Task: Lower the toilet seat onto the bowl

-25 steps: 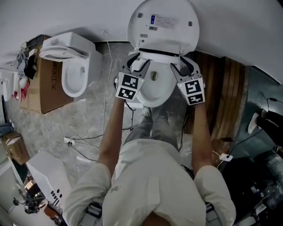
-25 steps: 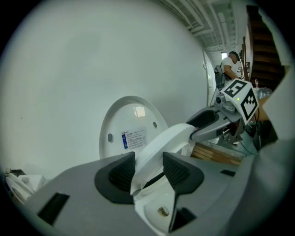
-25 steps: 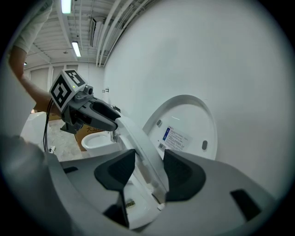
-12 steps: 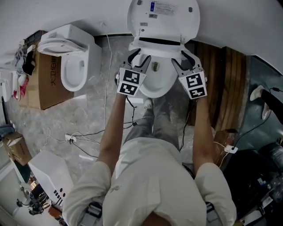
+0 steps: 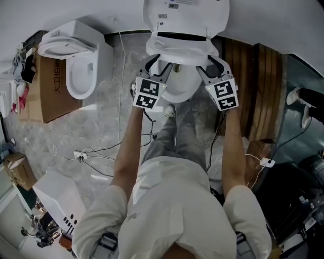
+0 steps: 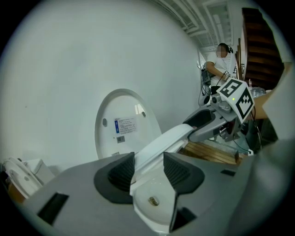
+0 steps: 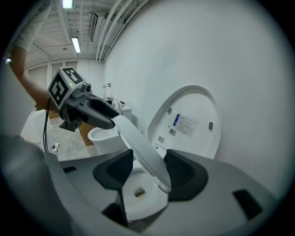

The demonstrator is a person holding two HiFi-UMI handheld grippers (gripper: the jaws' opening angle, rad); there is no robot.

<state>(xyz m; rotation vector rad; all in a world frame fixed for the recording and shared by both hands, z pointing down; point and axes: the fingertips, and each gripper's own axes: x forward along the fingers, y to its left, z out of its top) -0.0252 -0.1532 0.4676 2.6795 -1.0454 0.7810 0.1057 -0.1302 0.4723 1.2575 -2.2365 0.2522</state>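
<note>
The white toilet seat [image 5: 177, 46] hangs tilted, partway between the upright lid [image 5: 185, 11] and the bowl [image 5: 177, 86]. My left gripper [image 5: 156, 63] is shut on the seat's left front edge and my right gripper [image 5: 215, 66] on its right front edge. In the left gripper view the seat [image 6: 168, 138] runs from between my left gripper's [image 6: 147, 162] pads up to the right gripper [image 6: 193, 128]. In the right gripper view the seat [image 7: 138, 140] lies between my right gripper's [image 7: 150, 168] pads; these jaws have just been opening a little. The bowl [image 7: 138, 196] lies below.
A second toilet [image 5: 76, 60] and a cardboard box [image 5: 48, 93] stand at the left. Wooden slats [image 5: 253, 86] lie right of the bowl. Cables [image 5: 101, 157] trail over the stone floor. A person [image 6: 221, 57] stands far back in the left gripper view.
The seat has swung away from the lid and down over the bowl. Both grippers have come down and towards me with it.
</note>
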